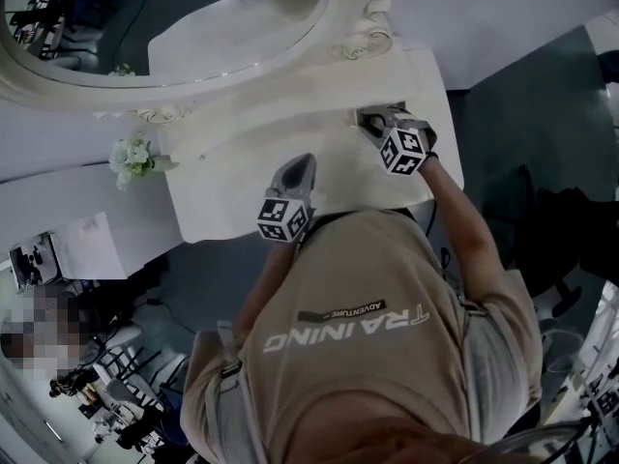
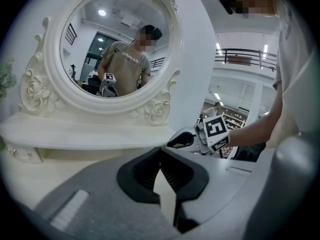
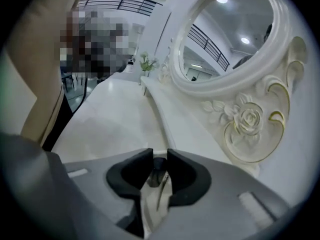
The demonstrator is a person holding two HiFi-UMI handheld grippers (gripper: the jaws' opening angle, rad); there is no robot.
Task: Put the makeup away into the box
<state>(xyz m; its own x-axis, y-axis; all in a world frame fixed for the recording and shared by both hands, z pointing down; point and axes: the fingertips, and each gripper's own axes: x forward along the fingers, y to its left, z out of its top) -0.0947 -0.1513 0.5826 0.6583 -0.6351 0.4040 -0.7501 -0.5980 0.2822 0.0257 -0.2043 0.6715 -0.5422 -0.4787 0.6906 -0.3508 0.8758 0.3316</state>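
Observation:
My right gripper (image 3: 159, 157) is shut on a small dark slender makeup item (image 3: 158, 167) lodged between its black pads; its exact kind is too small to tell. This gripper (image 1: 373, 120) hovers over the right end of the white vanity table (image 1: 242, 187), close to the mirror's base. From the left gripper view it (image 2: 181, 142) shows at the right, with its marker cube behind. My left gripper (image 2: 160, 152) is shut with nothing in it, its tips meeting over the tabletop. It (image 1: 300, 167) sits near the table's front middle. No box shows in any view.
An oval mirror (image 1: 174, 27) in a carved white frame stands at the back of the table on a raised shelf (image 2: 85, 131). A small bunch of white flowers (image 1: 131, 158) stands at the left end. The person's body fills the near side of the table.

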